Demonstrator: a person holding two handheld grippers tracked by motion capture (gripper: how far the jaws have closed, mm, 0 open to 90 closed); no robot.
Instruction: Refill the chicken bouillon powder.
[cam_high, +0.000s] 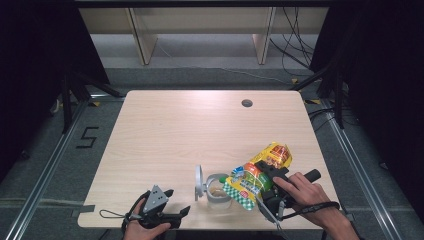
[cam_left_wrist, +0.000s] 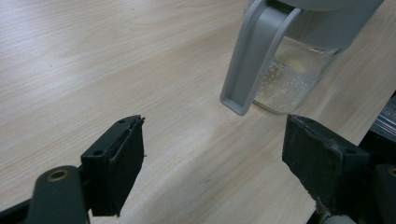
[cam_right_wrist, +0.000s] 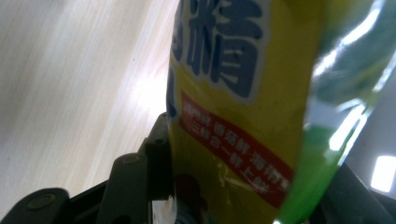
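The counter (cam_high: 165, 135) is a pale wood top, bare except near its front edge, toward the front right corner, where the work sits.

The biggest thing there is a yellow and green foil pouch (cam_high: 257, 172), held tipped with its lower end over a small clear jar (cam_high: 218, 192). The right tongs (cam_high: 267, 187) are clamped across the pouch's body; in the right gripper view the printed film (cam_right_wrist: 233, 93) runs straight down between the black jaws. I judge the pouch to be light, soft and slick: the glossy film will crumple and slide under the pads, and its weight will shift as the contents run toward the low end. The middle, where it is full, looks like the safest place to grip it, with enough squeeze to stop slipping but not enough to burst it.

The jar stands just left of the pouch, with its grey hinged lid (cam_high: 199, 181) flipped up and some pale granules in the bottom. It looks rigid, light and easy to knock over; its wall or the lid arm (cam_left_wrist: 250, 60) would give a firm hold.

The left tongs (cam_high: 172, 205) rest at the front edge, left of the jar, with jaws wide apart and nothing between them.
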